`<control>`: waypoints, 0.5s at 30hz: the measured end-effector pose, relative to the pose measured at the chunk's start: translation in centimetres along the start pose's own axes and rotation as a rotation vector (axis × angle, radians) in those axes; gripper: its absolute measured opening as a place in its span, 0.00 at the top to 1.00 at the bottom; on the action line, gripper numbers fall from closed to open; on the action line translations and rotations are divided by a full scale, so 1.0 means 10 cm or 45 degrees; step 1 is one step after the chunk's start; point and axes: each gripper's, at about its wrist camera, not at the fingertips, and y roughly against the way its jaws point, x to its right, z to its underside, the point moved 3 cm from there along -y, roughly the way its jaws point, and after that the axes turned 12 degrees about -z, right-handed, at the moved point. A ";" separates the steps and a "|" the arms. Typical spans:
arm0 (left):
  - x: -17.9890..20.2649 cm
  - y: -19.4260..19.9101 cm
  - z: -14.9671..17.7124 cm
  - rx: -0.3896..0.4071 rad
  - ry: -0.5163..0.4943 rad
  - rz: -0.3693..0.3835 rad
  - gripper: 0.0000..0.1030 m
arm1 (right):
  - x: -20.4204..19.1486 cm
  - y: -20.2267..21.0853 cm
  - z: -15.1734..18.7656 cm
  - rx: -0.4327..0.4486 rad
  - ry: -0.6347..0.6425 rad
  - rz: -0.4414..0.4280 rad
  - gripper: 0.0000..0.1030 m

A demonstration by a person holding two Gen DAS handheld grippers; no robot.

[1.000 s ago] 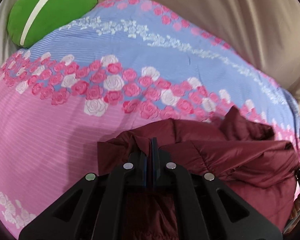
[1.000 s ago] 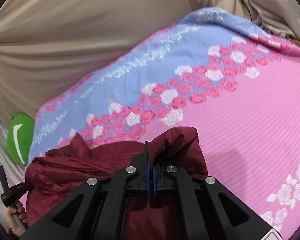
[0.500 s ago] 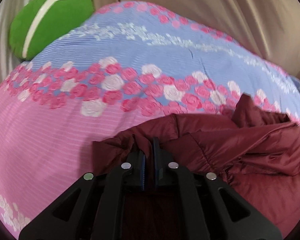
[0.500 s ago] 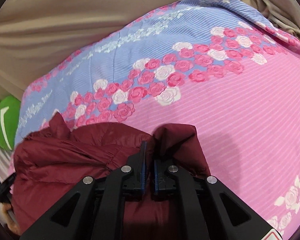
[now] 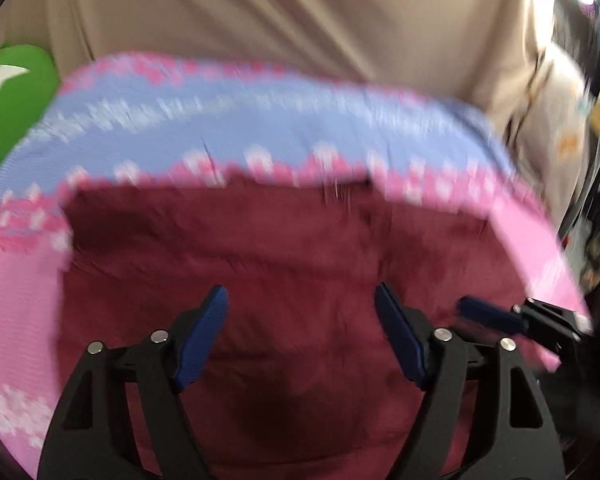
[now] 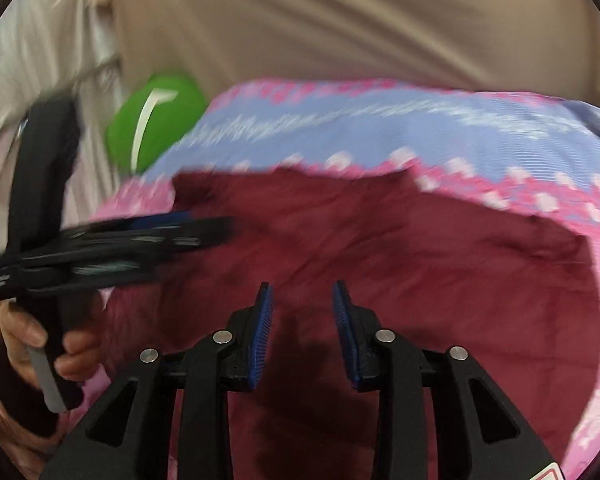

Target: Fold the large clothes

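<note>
The dark maroon padded jacket (image 5: 284, 264) lies spread on the pink-and-blue rose-patterned bedspread (image 5: 260, 120), a green cushion (image 5: 12, 96) at ten o'clock. The left gripper (image 5: 300, 320) has just been opening and stands wide, nothing between its jaws; the right gripper (image 6: 302, 320), also just opening, stands narrower and likewise empty. Through the blur, one fold seems laid; further folds probably remain.

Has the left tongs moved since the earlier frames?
Yes. The left tongs has pulled back from the maroon garment: the green cushion looks smaller and the curtain fills more view. Its jaws have just been opening, nothing gripped.
</note>
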 end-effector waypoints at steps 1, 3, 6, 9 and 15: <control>0.00 -0.11 0.09 -0.030 -0.010 -0.046 0.35 | -0.02 -0.05 0.06 -0.022 0.018 0.011 0.75; -0.11 -0.17 0.21 -0.019 -0.008 -0.114 0.36 | 0.05 -0.07 0.22 -0.043 0.027 0.071 0.79; -0.44 -0.10 0.35 -0.003 0.042 -0.210 0.36 | 0.44 0.22 0.40 -0.001 -0.095 0.154 0.79; -0.74 -0.13 0.47 -0.044 0.133 -0.141 0.39 | 0.97 0.64 0.63 0.077 -0.296 0.223 0.82; -1.10 -0.02 0.55 -0.017 0.255 -0.285 0.40 | 1.53 1.21 0.88 0.176 -0.555 0.376 0.79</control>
